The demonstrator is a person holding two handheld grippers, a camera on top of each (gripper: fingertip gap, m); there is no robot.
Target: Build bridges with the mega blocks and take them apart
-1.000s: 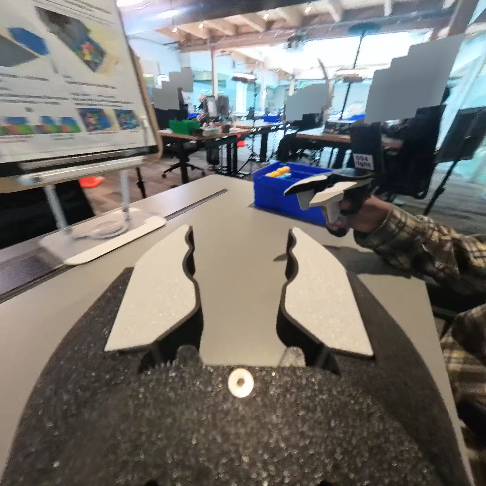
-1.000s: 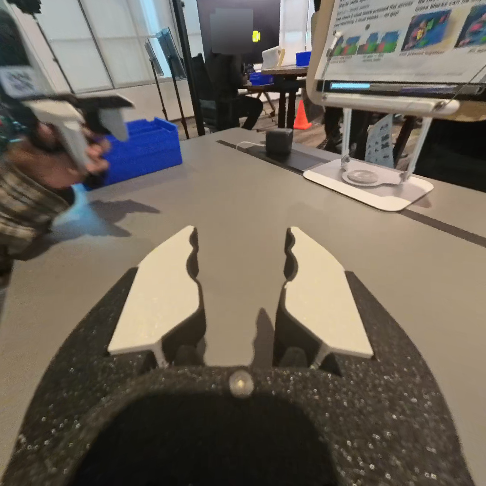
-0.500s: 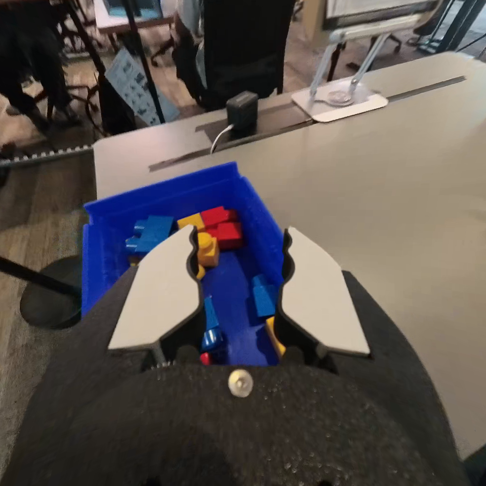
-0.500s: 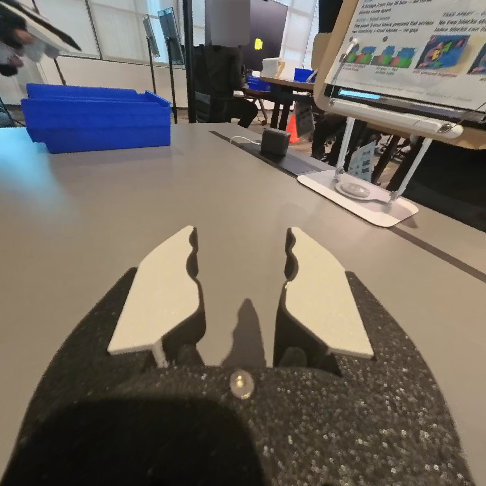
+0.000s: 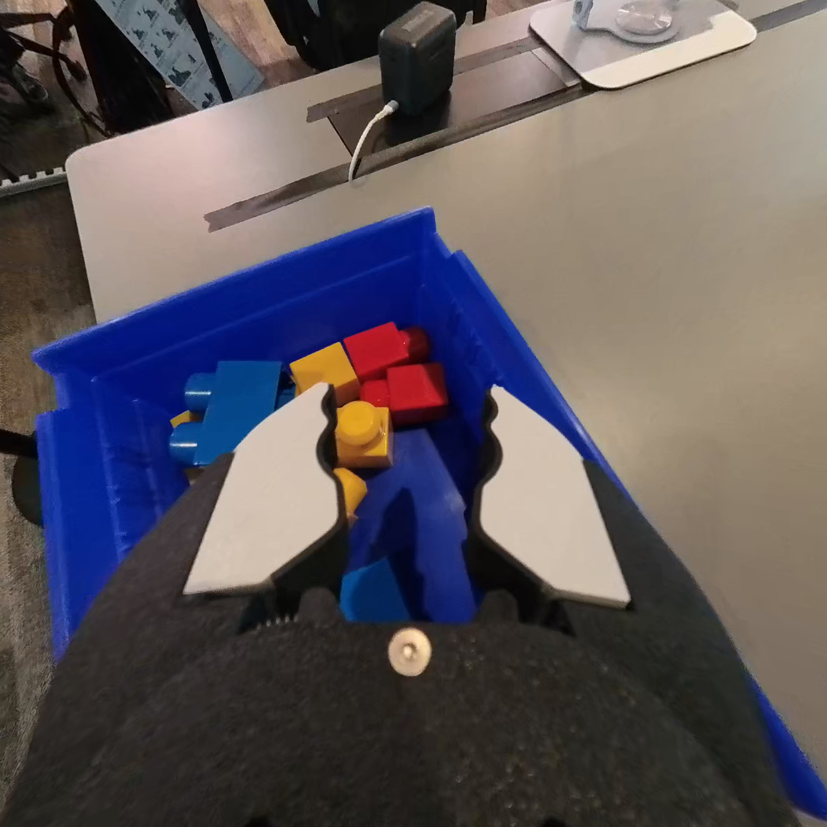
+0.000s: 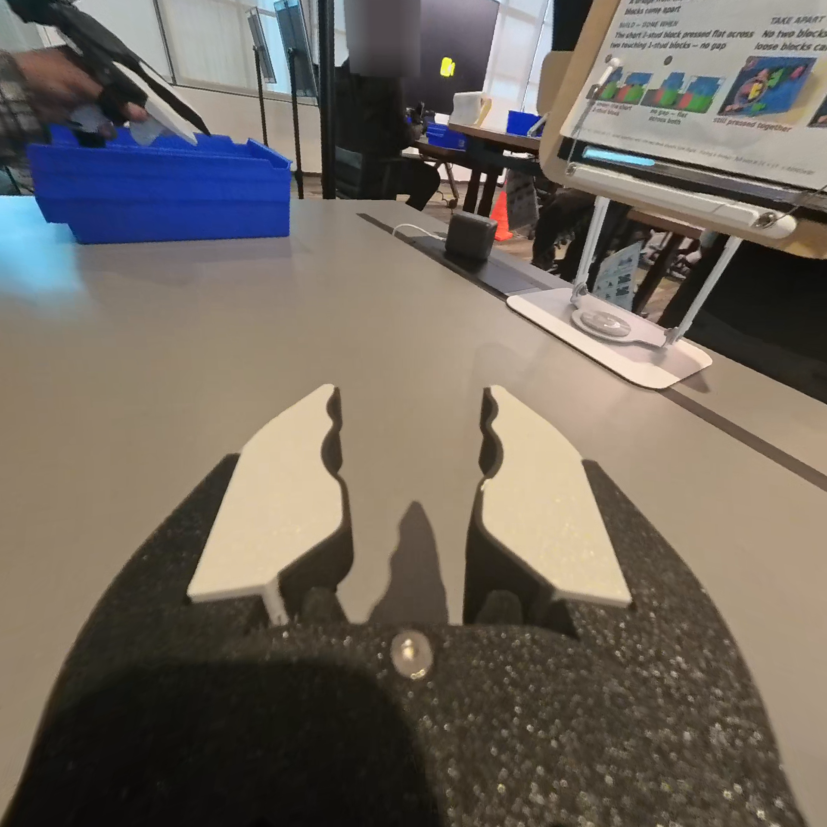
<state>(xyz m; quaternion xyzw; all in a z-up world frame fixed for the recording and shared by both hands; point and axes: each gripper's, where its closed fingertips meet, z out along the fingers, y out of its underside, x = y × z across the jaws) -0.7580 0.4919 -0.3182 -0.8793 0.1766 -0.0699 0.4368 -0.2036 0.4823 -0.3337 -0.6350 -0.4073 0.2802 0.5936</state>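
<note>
Blue plastic walls of a bin fill the left wrist view, and the left gripper hangs over its inside with its fingers spread apart and nothing between them. The bin stands near a corner of the grey tabletop. In it lie loose mega blocks: a long blue block on its side toward the bin's far left, a yellow block beside it, two red blocks at the far right wall, and a small yellow one-stud block just ahead of the left finger's tip. Another yellow piece peeks out under that finger, and a blue piece lies low between the finger bases.

Beyond the bin a dark power adapter with a white cable sits on a dark strip that runs across the tabletop, and a white stand base lies farther along that strip.

In the right wrist view the right gripper is low over bare tabletop, well apart from the bin, its fingers parted and empty. Far off toward the left edge the other gripper points down into the bin, held by a hand. A stand with a printed sheet rises at the right.
</note>
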